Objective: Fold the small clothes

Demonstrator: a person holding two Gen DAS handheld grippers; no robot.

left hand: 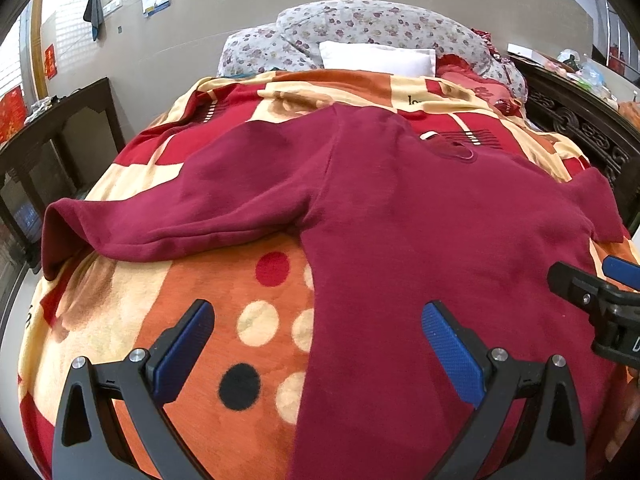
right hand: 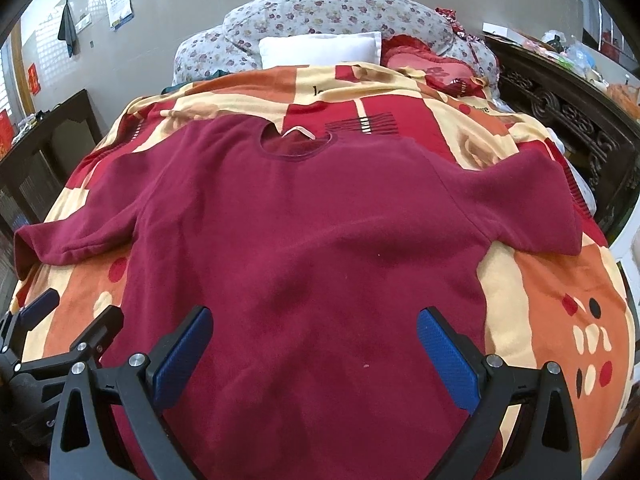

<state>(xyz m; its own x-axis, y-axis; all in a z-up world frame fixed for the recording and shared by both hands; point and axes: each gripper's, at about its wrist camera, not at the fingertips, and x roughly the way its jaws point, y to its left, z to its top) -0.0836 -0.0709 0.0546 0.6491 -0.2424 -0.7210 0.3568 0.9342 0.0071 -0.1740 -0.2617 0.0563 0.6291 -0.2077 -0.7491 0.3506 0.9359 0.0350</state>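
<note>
— While the shirt [right hand: 312, 248] lies flat on the blanket [right hand: 560, 300], which way does it run from the tools?

— Straight ahead: hem nearest, collar [right hand: 296, 142] off at twelve o'clock, so its long axis points away from both. One sleeve [left hand: 152, 220] stretches out toward nine o'clock, the other sleeve [right hand: 532, 208] toward three.

— And which tool is nearer what?

— The right gripper [right hand: 312, 352] hovers over the middle of the hem; the left gripper [left hand: 316, 352] sits over the shirt's left edge, half above blanket, so it is nearer the nine o'clock sleeve. I'd judge that sleeve, or the left side, is the natural first fold — inward toward the centre line.

— Their pose?

— Both are level, side by side, pointing up the bed. Each is spread wide with nothing between the blue pads [left hand: 184, 356] — neither has cloth yet.

— Anything beyond?

— A white pillow [right hand: 320, 50] at twelve o'clock, well apart from the collar.
</note>
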